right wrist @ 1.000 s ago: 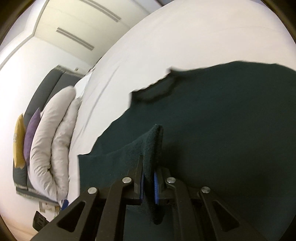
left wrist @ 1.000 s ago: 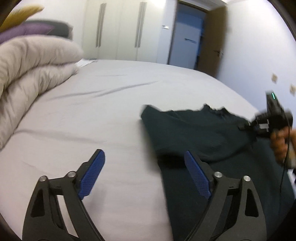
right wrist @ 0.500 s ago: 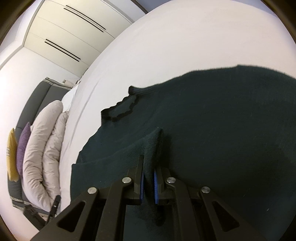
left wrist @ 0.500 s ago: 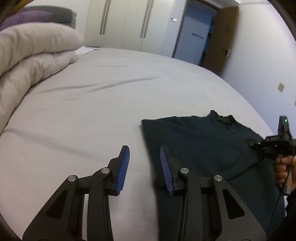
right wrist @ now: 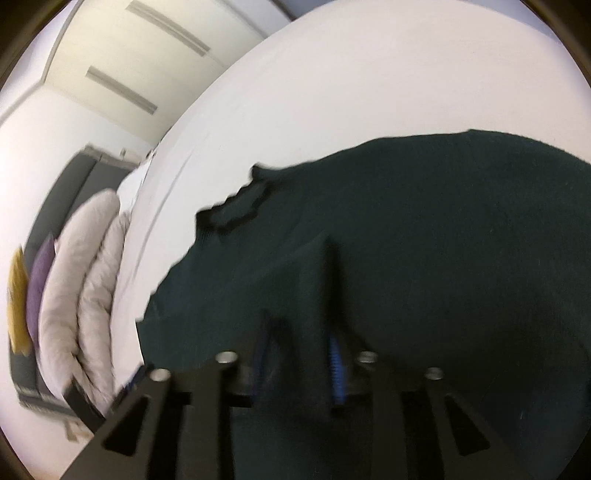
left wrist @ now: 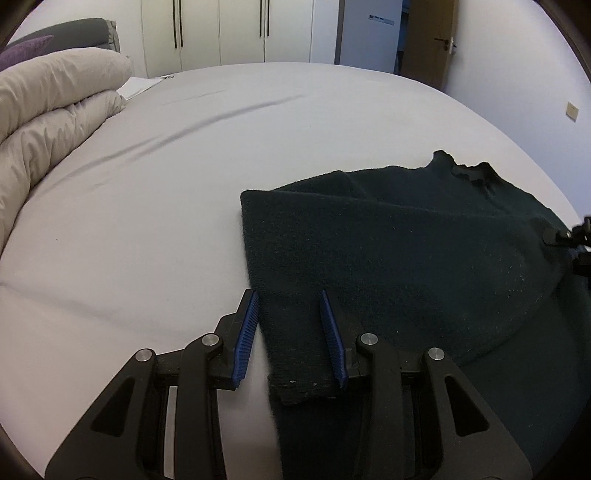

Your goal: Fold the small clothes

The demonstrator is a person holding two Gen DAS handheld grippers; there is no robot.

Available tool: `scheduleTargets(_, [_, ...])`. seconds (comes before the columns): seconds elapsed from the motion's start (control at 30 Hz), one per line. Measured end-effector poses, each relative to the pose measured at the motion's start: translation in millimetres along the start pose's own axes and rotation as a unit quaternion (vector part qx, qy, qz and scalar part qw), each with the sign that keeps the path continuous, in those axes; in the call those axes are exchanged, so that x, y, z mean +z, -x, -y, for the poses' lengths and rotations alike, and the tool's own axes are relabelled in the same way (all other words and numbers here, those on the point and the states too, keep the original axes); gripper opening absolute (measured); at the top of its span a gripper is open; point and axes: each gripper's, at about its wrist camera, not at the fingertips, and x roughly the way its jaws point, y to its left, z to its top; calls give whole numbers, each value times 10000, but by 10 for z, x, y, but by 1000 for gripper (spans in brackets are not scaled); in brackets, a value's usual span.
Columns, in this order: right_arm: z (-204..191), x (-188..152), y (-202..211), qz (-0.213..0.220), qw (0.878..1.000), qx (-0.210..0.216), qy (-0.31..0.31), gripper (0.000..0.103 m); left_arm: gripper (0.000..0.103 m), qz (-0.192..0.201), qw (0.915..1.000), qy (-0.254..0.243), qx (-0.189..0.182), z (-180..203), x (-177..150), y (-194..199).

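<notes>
A dark green knitted sweater (left wrist: 406,251) lies flat on the bed with the pale grey sheet (left wrist: 184,166), and this bed is the landmark for everything here. The sweater is on the side of the bed far from the folded beige duvet (left wrist: 48,110), which is heaped at the head end together with a purple cushion (right wrist: 38,280) and a yellow cushion (right wrist: 16,302). One sleeve or side part of the sweater is folded over its body, and the black wavy collar (right wrist: 240,206) points toward the far edge of the bed. The left tool (left wrist: 290,332) hangs low over the near edge of the sweater; its blue ribbed pads (left wrist: 245,336) stand apart, with the cuff end of the folded part lying between them, and the pads do not press on it. The right tool (right wrist: 299,354) is over the middle of the sweater and its picture is blurred; its jaws are opening, a raised ridge of the knitted cloth stands between them, and the pads seem not to clamp it. From the left wrist view only a small black part of the right tool shows at the far right edge of the sweater. White wardrobe doors (left wrist: 240,29) and a brown wooden door (left wrist: 424,40) stand behind the bed.
</notes>
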Motion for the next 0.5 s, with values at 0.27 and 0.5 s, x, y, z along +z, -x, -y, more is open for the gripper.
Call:
scheduleTargets(0.27, [36, -36, 33, -163, 9995, -267, -85, 8, 34, -93, 9995, -313, -40, -5, -40, 80])
scheduleTargets(0.5, [116, -73, 150, -272, 9982, -271, -470, 7, 34, -305, 9971, -691, -63, 1, -39, 75])
